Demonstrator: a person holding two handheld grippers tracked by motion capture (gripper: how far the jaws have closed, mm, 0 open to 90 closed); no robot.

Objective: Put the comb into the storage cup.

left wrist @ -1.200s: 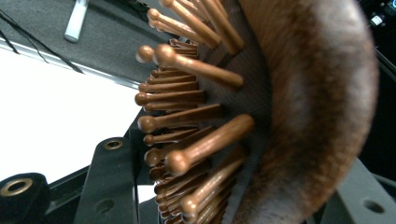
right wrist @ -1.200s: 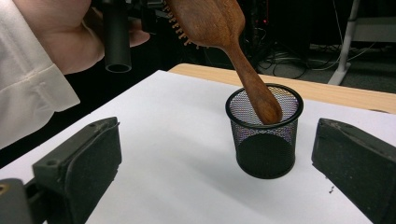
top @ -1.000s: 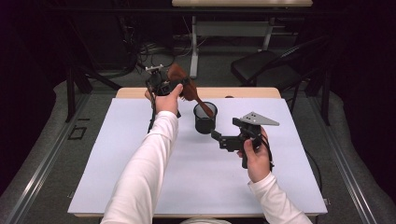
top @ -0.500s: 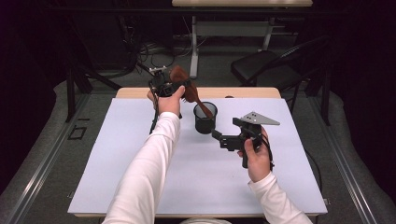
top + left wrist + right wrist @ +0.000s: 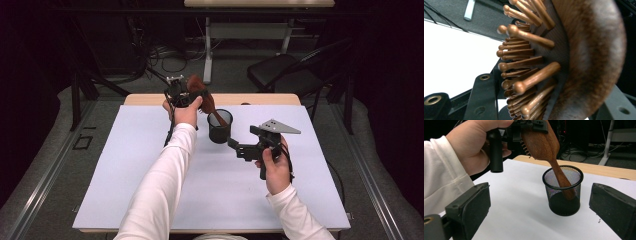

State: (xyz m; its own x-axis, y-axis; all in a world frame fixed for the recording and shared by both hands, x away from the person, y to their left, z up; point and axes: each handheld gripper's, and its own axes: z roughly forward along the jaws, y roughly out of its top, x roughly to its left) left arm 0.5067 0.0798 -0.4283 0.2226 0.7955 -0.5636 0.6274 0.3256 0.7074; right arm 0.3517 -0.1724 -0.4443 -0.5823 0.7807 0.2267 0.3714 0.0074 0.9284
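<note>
A brown wooden hairbrush (image 5: 201, 94) hangs tilted, its handle down inside a black mesh cup (image 5: 220, 126) that stands on the white sheet. My left gripper (image 5: 183, 95) is shut on the brush head; its wooden bristles (image 5: 524, 62) and its back (image 5: 584, 62) loom between the jaws (image 5: 549, 105). In the right gripper view the brush (image 5: 541, 143) slants from the left gripper (image 5: 529, 126) into the cup (image 5: 563, 191). My right gripper (image 5: 242, 139) stays open just right of the cup, its two pads (image 5: 471, 205) wide apart with nothing held.
The white sheet (image 5: 130, 170) covers most of a wooden table whose far edge (image 5: 260, 99) shows behind the cup. A black chair (image 5: 285, 75) and a desk frame with cables stand on the floor beyond. Bare sheet lies left of and in front of the cup.
The left hand with the brush has shifted only slightly; the handle stays in the cup. The right hand has not moved.
</note>
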